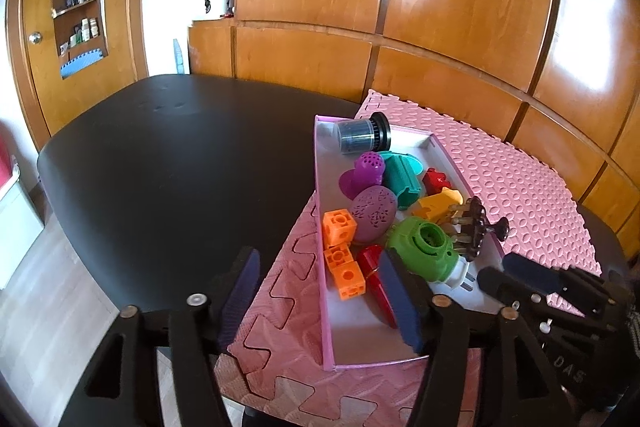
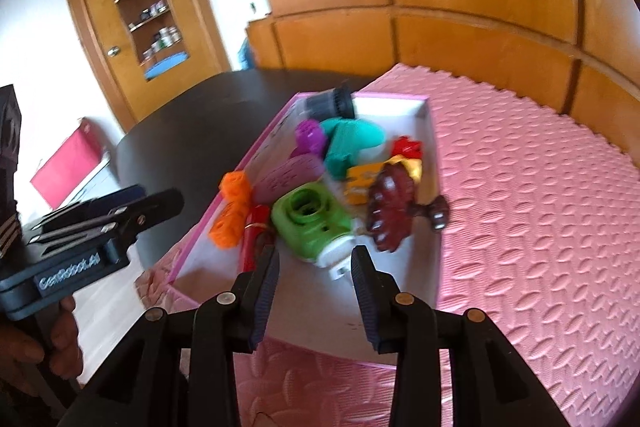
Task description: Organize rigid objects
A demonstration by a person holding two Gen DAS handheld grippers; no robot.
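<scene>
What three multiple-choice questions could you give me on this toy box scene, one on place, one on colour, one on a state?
1. Where do the toys lie?
A. in the pink box
B. on the bare black table
C. on the floor

2. What colour are the linked cubes?
A. blue
B. orange
C. white

3. How does the right gripper stand?
A. clamped on the green toy
B. open and empty
C. holding a cube

Answers: 1 A, the toys sit inside its walls; 2 B, plainly orange; 3 B, nothing lies between its fingers.

Both grippers (image 1: 320, 283) (image 2: 316, 267) open, empty.
</scene>
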